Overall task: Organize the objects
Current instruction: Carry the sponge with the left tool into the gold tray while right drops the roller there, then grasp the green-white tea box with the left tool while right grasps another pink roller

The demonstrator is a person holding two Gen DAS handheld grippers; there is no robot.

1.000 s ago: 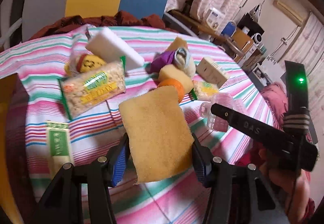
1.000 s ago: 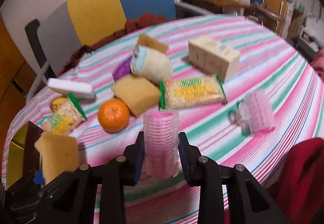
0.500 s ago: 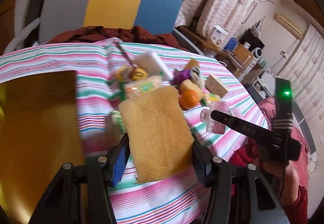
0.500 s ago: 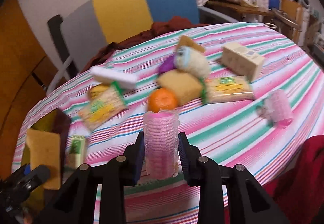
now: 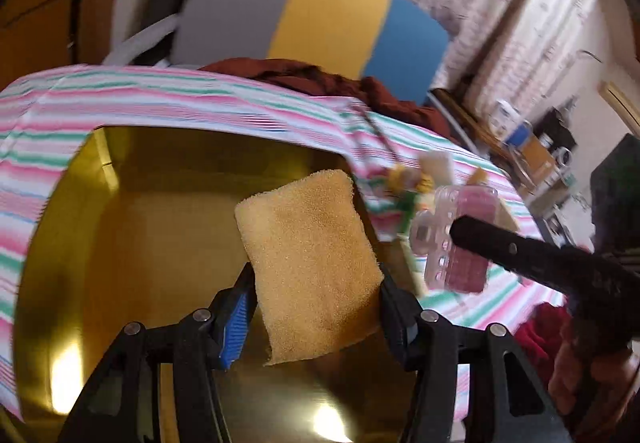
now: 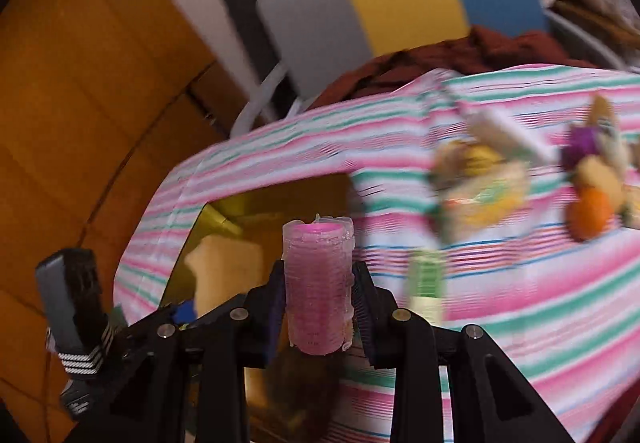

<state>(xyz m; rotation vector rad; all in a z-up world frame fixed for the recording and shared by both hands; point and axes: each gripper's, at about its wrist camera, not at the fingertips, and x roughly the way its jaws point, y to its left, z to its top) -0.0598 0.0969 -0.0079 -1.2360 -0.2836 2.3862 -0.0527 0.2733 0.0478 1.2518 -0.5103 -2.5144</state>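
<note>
My left gripper [image 5: 316, 307] is shut on a yellow sponge [image 5: 308, 263] and holds it over a shiny gold tray [image 5: 160, 243] on the striped tablecloth. My right gripper [image 6: 318, 303] is shut on a pink hair roller [image 6: 318, 283], held upright near the tray's right side [image 6: 256, 211]. The roller [image 5: 460, 239] and the right gripper's body also show in the left wrist view, right of the sponge. The sponge [image 6: 224, 271] and the left gripper show at the left in the right wrist view.
A blurred heap of items lies on the tablecloth [image 6: 520, 283] to the right: an orange [image 6: 590, 215], a snack packet [image 6: 484, 199], a purple item [image 6: 580, 143], a small green packet [image 6: 426, 283]. A grey, yellow and blue chair [image 5: 312, 19] with red cloth stands behind the table.
Both grippers have swung left, away from the heap of items, and now hang over the gold tray. Each still holds its object.
</note>
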